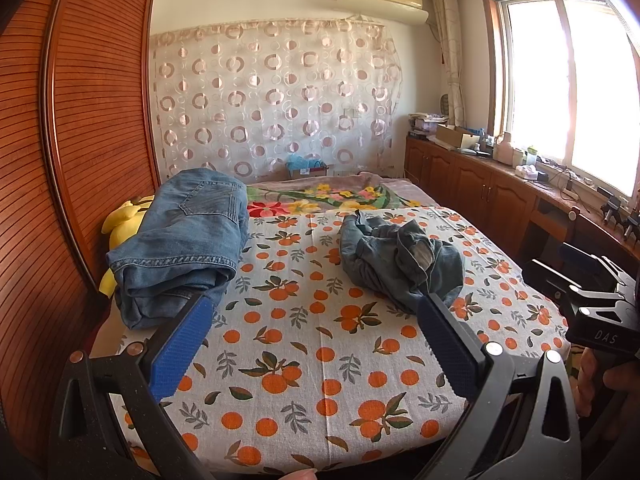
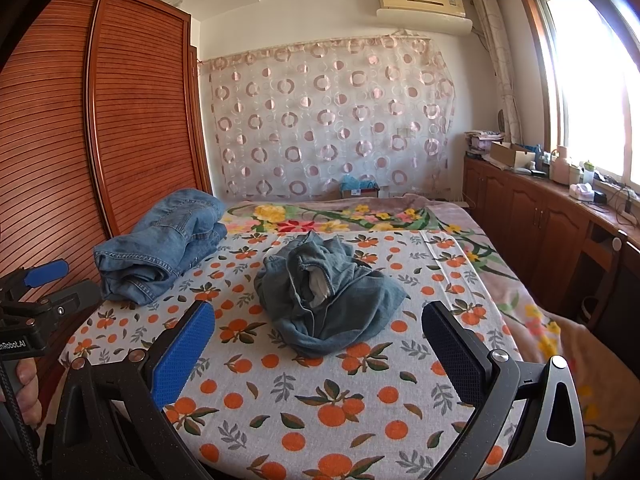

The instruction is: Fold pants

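Observation:
A crumpled pair of dark blue-grey jeans (image 1: 400,258) lies in a heap on the orange-print sheet (image 1: 304,344), also in the right wrist view (image 2: 328,300). A folded stack of lighter blue jeans (image 1: 184,240) rests at the bed's left side (image 2: 160,248). My left gripper (image 1: 316,340) is open and empty, held above the sheet in front of both piles. My right gripper (image 2: 318,348) is open and empty, just short of the crumpled jeans. Each gripper shows at the edge of the other's view (image 1: 592,304) (image 2: 36,296).
A slatted wooden wardrobe (image 1: 72,140) stands close along the bed's left side. A yellow plush toy (image 1: 120,220) lies behind the folded jeans. A floral blanket (image 2: 360,214) covers the far end. Low cabinets (image 2: 540,216) with clutter run under the window on the right.

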Motion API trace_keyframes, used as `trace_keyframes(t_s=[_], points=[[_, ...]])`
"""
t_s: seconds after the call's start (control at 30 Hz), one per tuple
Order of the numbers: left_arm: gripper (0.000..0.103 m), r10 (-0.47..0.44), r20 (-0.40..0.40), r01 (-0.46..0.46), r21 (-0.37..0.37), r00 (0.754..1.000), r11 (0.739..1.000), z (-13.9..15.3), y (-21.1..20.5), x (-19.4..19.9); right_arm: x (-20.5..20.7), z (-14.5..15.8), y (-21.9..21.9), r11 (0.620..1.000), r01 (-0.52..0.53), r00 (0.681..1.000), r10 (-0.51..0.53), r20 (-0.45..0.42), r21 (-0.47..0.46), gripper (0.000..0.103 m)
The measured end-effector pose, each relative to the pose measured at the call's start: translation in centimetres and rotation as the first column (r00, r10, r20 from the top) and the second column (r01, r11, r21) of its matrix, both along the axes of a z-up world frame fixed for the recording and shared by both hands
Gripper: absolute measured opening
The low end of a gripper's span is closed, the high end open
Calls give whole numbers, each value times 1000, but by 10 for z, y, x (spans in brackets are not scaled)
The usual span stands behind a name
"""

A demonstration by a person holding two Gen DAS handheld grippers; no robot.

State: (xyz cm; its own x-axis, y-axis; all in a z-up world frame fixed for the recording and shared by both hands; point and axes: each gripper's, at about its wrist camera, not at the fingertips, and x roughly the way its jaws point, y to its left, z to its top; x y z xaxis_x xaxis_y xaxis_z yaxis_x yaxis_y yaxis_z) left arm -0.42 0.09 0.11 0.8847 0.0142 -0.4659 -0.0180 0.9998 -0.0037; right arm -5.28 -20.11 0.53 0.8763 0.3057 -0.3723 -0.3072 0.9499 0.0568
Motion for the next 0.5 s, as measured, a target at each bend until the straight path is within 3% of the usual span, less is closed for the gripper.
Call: trace_keyframes(t_s=[0.5], points=[[102,-1,3,1,0,1000,1000,1,-1,-1,0,0,0,1000,0,1000,0,-1,2,103]])
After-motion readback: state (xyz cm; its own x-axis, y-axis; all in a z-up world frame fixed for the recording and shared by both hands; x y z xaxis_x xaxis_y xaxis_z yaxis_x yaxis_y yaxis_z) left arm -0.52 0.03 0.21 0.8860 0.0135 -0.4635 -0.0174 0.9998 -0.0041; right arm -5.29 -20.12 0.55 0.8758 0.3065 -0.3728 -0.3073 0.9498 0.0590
